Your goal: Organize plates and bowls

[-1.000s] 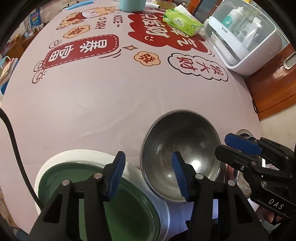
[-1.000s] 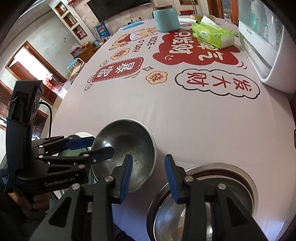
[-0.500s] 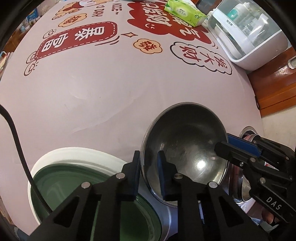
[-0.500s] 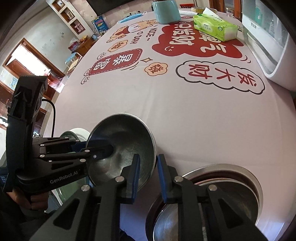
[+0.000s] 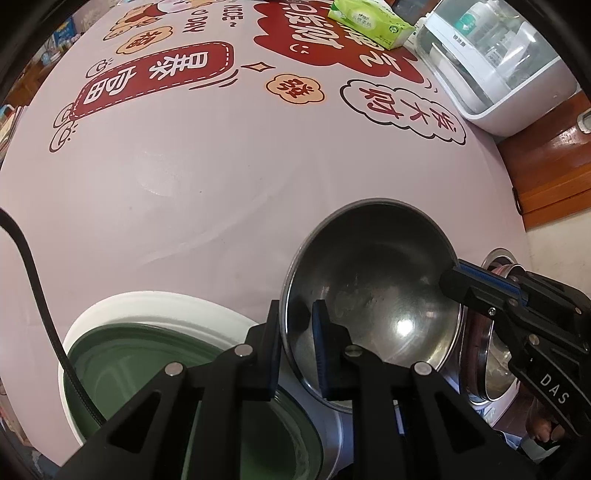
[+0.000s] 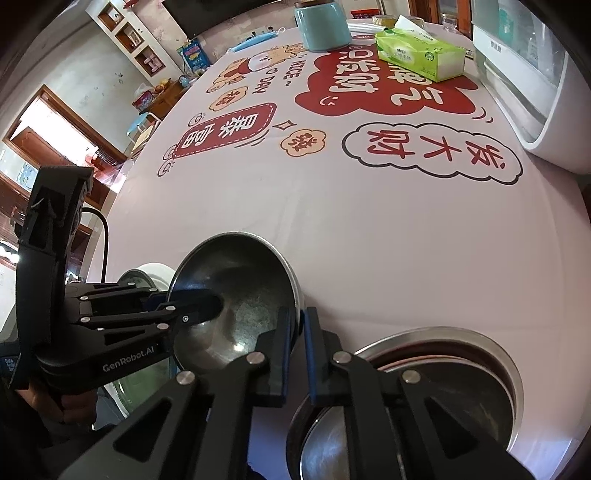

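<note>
A steel bowl (image 5: 373,295) (image 6: 240,291) sits near the table's front edge, held from both sides. My left gripper (image 5: 297,310) (image 6: 210,304) is shut on its left rim, one pad inside and one outside. My right gripper (image 6: 297,312) (image 5: 452,273) has its jaws closing down on the right rim, the pads pressing the metal between them. A green plate with a white rim (image 5: 122,314) (image 6: 147,271) lies to the left, partly under the left gripper. To the right is a wide steel dish (image 6: 461,339) (image 5: 495,258) with a reddish dish and another steel bowl nested inside.
A pink printed tablecloth (image 5: 221,184) covers the round table. At the back stand a green tissue box (image 6: 421,53), a teal canister (image 6: 321,26) and a white countertop cabinet (image 5: 495,70). A black cable (image 5: 37,288) hangs at the left. Wooden floor shows beyond the right edge.
Both grippers went from open beside the bowl to shut on its opposite rims. The left view has drawn closer to the bowl. The plate and the dishes have not moved.
</note>
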A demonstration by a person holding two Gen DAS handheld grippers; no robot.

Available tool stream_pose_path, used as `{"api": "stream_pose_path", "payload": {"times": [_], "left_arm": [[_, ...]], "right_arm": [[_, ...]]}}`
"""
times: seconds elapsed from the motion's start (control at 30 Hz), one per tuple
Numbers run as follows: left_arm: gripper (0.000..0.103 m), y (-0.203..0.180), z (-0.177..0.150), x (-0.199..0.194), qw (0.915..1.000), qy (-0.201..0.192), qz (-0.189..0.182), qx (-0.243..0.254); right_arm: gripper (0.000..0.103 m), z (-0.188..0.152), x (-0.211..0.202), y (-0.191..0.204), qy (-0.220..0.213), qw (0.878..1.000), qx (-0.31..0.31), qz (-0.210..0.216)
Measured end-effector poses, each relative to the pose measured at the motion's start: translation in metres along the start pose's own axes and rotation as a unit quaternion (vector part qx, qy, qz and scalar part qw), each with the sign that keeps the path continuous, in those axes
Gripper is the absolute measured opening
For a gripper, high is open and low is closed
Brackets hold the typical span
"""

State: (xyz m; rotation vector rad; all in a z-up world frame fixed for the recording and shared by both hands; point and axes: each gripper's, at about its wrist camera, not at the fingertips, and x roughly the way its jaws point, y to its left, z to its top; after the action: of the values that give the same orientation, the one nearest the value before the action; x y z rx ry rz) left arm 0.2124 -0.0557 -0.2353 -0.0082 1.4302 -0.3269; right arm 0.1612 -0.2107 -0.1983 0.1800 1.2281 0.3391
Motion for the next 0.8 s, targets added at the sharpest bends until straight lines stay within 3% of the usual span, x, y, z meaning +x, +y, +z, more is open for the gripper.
{"api": "stream_pose_path", "payload": {"times": [0.8], "left_arm": [[0.014, -0.022, -0.012, -0.054, 0.9988, -0.047, -0.011, -0.005]], "right_arm": [[0.006, -0.009, -0.060, -0.002, -0.085, 0.996, -0.002, 0.026]]}}
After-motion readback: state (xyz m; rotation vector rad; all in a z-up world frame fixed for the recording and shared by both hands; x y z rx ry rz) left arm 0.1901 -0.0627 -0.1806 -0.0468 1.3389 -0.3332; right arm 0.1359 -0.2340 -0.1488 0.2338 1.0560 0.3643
